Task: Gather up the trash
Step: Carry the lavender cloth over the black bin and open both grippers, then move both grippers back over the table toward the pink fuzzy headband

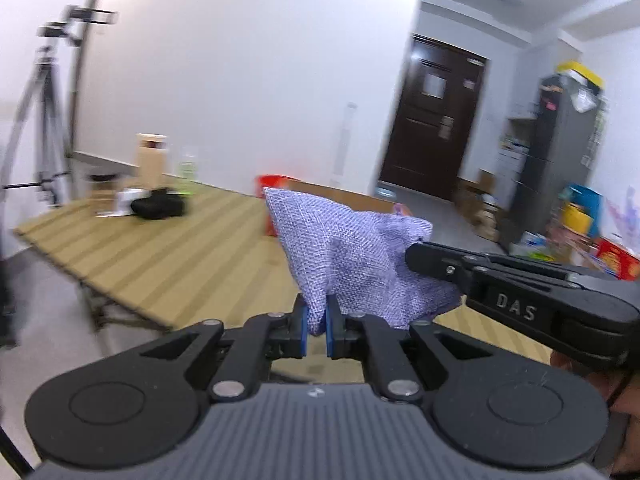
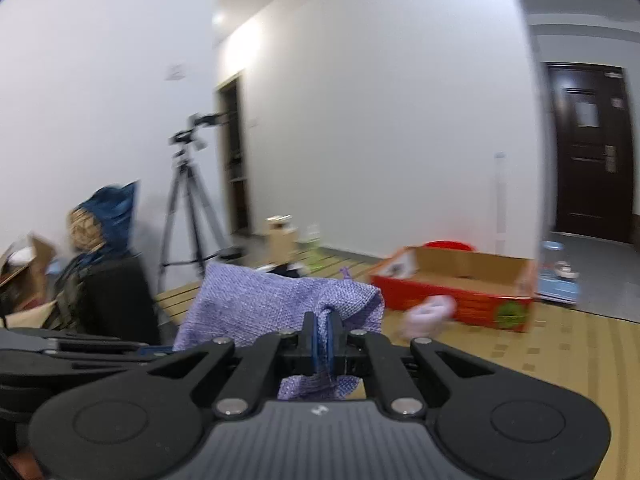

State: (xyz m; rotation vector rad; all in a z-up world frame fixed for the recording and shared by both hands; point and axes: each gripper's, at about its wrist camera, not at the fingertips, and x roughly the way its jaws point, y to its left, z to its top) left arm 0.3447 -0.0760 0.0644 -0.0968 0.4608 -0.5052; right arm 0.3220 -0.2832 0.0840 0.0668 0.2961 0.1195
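Observation:
A purple woven cloth bag (image 1: 352,256) hangs in the air between both grippers. My left gripper (image 1: 316,320) is shut on one lower edge of it, its blue pads pinching the fabric. My right gripper (image 1: 416,258) comes in from the right in the left wrist view and clamps the bag's other corner. In the right wrist view the same bag (image 2: 276,300) spreads in front of my right gripper (image 2: 321,334), which is shut on a fold of it. A pale crumpled lump (image 2: 428,314) lies on the table beside a red cardboard box (image 2: 460,292).
A slatted wooden table (image 1: 140,256) carries a black pouch (image 1: 158,206), a cardboard tube (image 1: 150,160) and a green bottle (image 1: 187,168). A tripod (image 2: 188,208) stands by the wall. A dark door (image 1: 432,120), a grey fridge (image 1: 560,152) and stacked boxes line the right.

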